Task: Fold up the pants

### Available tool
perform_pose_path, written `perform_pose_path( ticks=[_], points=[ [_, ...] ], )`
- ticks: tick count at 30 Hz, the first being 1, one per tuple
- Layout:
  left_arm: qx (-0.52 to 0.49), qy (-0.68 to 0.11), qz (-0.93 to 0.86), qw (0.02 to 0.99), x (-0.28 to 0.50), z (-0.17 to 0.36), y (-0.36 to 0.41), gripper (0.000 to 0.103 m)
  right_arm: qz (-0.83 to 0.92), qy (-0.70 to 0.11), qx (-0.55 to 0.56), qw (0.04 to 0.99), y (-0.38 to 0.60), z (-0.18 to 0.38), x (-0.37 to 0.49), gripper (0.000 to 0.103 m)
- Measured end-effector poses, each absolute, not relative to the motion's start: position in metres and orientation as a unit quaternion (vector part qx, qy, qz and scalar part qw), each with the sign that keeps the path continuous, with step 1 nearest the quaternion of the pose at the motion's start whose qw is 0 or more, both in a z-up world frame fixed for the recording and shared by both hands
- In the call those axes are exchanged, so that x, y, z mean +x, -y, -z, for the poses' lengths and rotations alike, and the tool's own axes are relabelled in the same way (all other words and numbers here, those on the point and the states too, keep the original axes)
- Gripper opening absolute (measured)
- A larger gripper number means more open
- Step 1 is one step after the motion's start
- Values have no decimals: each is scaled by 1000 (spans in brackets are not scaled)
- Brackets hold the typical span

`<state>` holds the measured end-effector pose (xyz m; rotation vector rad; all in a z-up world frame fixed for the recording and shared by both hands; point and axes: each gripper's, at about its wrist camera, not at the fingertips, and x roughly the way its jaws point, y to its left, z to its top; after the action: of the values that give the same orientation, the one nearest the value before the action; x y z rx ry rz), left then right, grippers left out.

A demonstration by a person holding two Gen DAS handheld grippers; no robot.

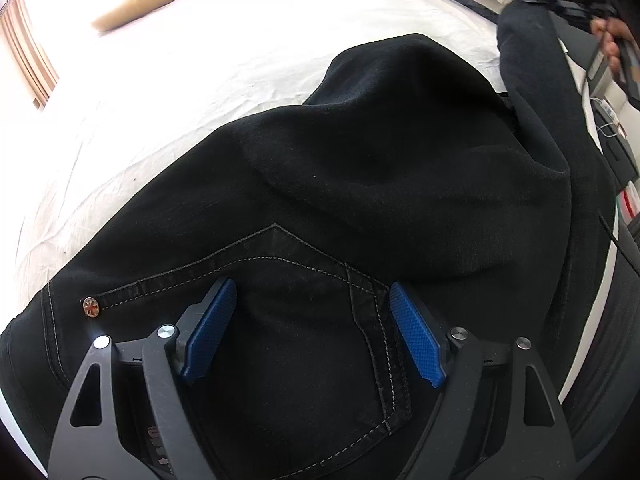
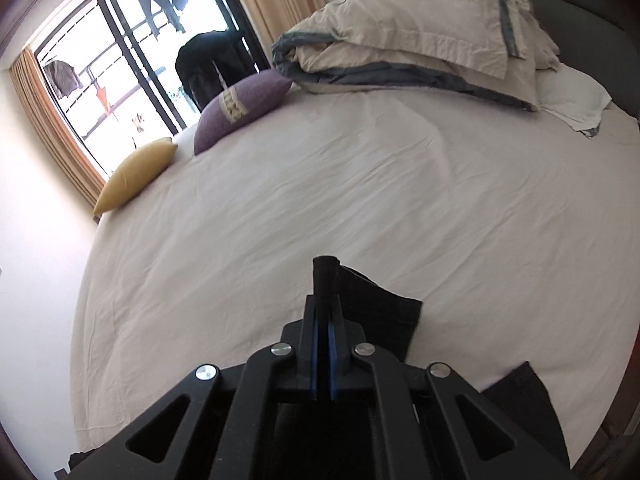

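Observation:
Black jeans (image 1: 360,168) lie on the white bed sheet (image 1: 200,80), with the waist and back pocket nearest the left wrist camera. My left gripper (image 1: 312,300) is open, its blue pads (image 1: 212,332) spread just over the pocket area, holding nothing. My right gripper (image 2: 323,280) is shut on the hem end of a black pant leg (image 2: 376,312) and holds it lifted above the sheet (image 2: 280,200). In the left wrist view the raised leg (image 1: 536,92) hangs at the right from the right gripper (image 1: 560,0).
A yellow cushion (image 2: 136,176) and a purple cushion (image 2: 244,104) lie at the bed's far left by the window. A folded duvet with pillows (image 2: 420,40) is piled at the head. The bed edge and a dark striped thing (image 1: 608,320) are at the right.

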<state>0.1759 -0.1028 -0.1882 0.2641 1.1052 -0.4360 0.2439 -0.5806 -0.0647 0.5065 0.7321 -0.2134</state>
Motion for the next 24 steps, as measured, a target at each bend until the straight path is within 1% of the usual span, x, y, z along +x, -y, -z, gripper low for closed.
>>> perform_pose_path(
  ticks=[2,4,6,8,11,13,19,22,24],
  points=[
    [116,-521,201,821,178,190,101,79,138,-325,285,891,613,67,192,4],
    [104,-524,193,823,180,190,100,81,175,-315,335,871,643,90,149,4],
    [95,-528,187,823,182,189,102,87,201,-325,397,834,669,131,111,4],
    [94,-530,180,823,183,190,106,95,221,-342,433,804,679,170,85,4],
    [100,-531,173,823,184,193,112,101,226,-342,474,779,679,204,62,4],
    [103,-531,171,823,185,193,113,101,221,-332,489,776,676,209,55,4],
    [114,-530,184,820,183,192,115,101,208,-295,507,783,677,190,35,4],
    [128,-527,198,817,178,194,116,101,211,-290,510,782,682,186,28,4],
    [137,-523,205,815,175,194,116,101,211,-289,536,765,686,191,22,4]
  ],
)
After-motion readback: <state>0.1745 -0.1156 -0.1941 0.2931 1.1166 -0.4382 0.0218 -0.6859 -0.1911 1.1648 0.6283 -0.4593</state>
